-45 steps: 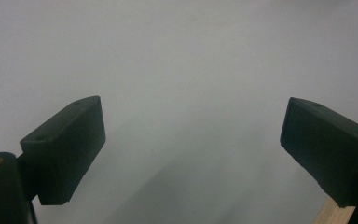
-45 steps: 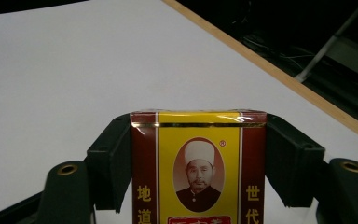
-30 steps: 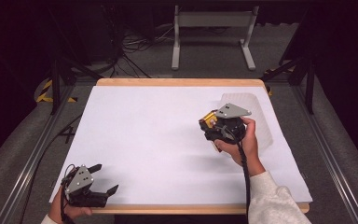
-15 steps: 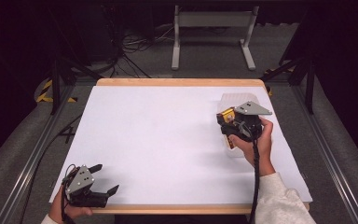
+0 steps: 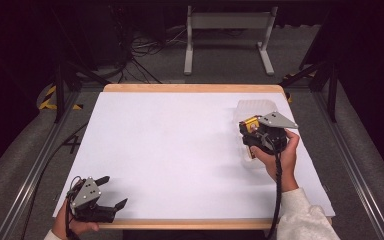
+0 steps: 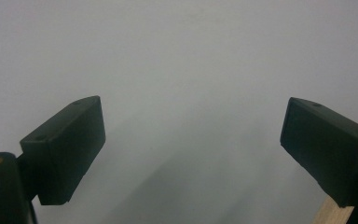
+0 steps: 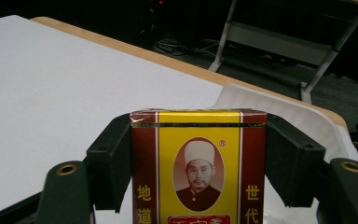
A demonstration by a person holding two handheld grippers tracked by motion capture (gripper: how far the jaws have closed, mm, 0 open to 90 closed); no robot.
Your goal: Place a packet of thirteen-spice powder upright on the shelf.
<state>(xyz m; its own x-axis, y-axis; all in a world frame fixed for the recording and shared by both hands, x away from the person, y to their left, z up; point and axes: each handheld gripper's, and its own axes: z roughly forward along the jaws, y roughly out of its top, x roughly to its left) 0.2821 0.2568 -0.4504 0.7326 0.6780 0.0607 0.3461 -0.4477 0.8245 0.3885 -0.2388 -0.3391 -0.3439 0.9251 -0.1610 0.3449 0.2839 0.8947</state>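
L gripper at table's 7 o'clock, jaws wide apart, nothing btwn. R gripper at 3 o'clock, clamped on red-yellow box, held over clear plastic tray.

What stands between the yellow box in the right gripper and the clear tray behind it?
Nothing visible does. The right gripper holds the yellow box over the near part of the clear tray, whose bare surface lies just beyond the box.
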